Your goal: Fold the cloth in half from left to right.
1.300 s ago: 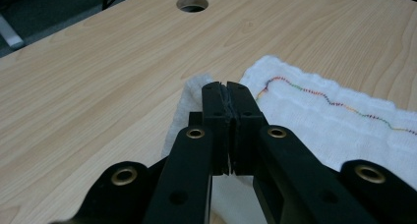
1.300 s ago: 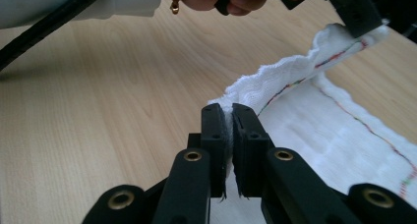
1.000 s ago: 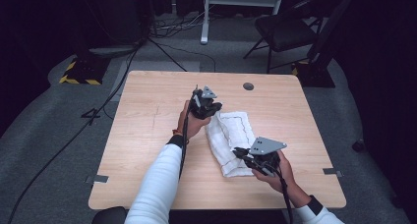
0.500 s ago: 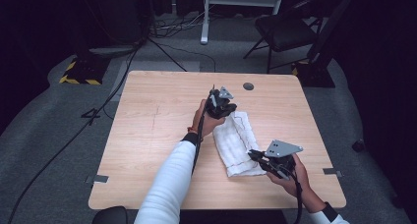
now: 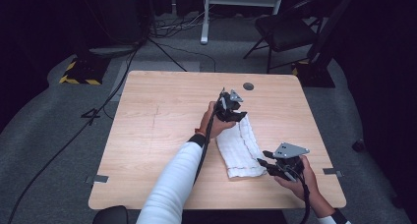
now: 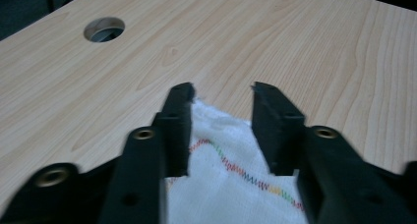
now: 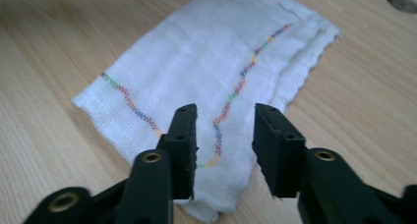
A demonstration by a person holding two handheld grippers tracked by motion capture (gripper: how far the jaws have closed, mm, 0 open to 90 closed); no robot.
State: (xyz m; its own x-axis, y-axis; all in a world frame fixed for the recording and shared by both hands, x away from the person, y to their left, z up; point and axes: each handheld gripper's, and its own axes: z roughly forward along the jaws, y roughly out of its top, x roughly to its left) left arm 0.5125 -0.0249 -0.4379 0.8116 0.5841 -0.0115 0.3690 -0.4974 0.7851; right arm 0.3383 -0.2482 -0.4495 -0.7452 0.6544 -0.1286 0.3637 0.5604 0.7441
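White woven cloth [image 5: 241,148], seemingly folded oblong, on pale wood-grain table [image 5: 157,130]; both grippers' jaws parted, empty.

White cloth [image 7: 196,71] with rainbow zigzag stitching on light wood table [image 5: 162,121].

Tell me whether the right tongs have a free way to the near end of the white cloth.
Probably yes: the right tongs, jaws just opened and empty, sit at the near end of the white cloth, with nothing lying between.
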